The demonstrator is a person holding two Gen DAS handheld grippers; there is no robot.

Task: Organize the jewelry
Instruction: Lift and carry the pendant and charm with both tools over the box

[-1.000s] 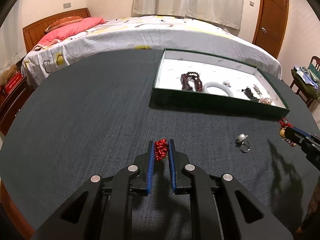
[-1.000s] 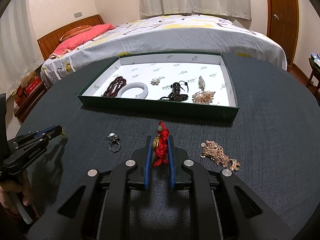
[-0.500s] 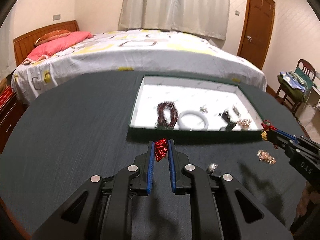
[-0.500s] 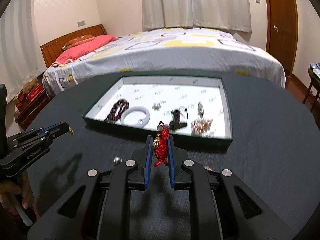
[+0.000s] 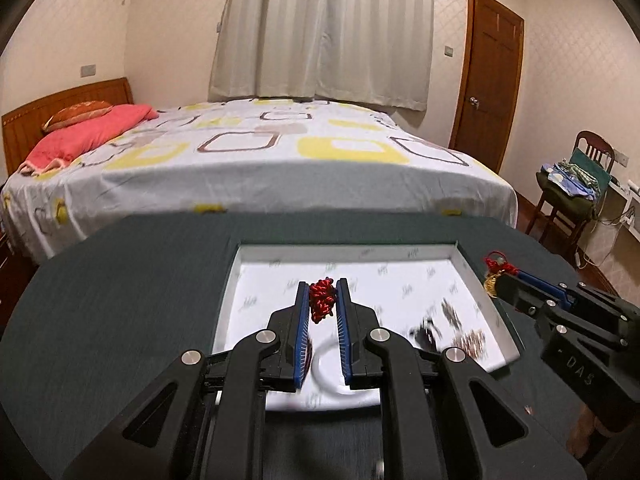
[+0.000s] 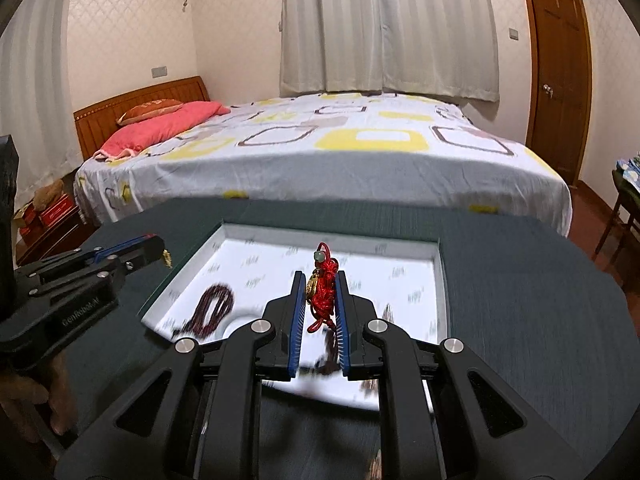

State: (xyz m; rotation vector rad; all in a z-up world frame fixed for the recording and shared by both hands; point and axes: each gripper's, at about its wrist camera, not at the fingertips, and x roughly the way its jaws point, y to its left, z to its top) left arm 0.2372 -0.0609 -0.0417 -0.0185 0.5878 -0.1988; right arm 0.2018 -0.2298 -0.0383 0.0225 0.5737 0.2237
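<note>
My left gripper [image 5: 322, 286] is shut on a red cord ornament [image 5: 321, 300] and hangs over the green, white-lined jewelry tray [image 5: 230, 276]. My right gripper [image 6: 318, 278] is shut on a red cord charm [image 6: 325, 292] with a gold piece and a pale bead, also above the tray [image 6: 440, 280]. A dark bead bracelet [image 6: 212, 310] lies at the tray's left. A white bangle [image 5: 326, 372] shows partly behind my left fingers. Blurred dark and gold pieces [image 5: 448, 328] lie at the right. Each gripper shows in the other's view: the right gripper [image 5: 500, 276], the left gripper [image 6: 162, 252].
The tray sits on a dark round table [image 5: 120, 280]. Behind it stands a bed [image 5: 260, 160] with a patterned sheet and pink pillow. A wooden door [image 5: 490, 88] and a chair with clothes [image 5: 576, 188] are at the right. A hand [image 6: 36, 396] holds the left gripper's handle.
Both grippers have risen and moved forward from above the bare table to above the tray, each still holding its red piece. The loose ring and gold piece on the table dropped out of view.
</note>
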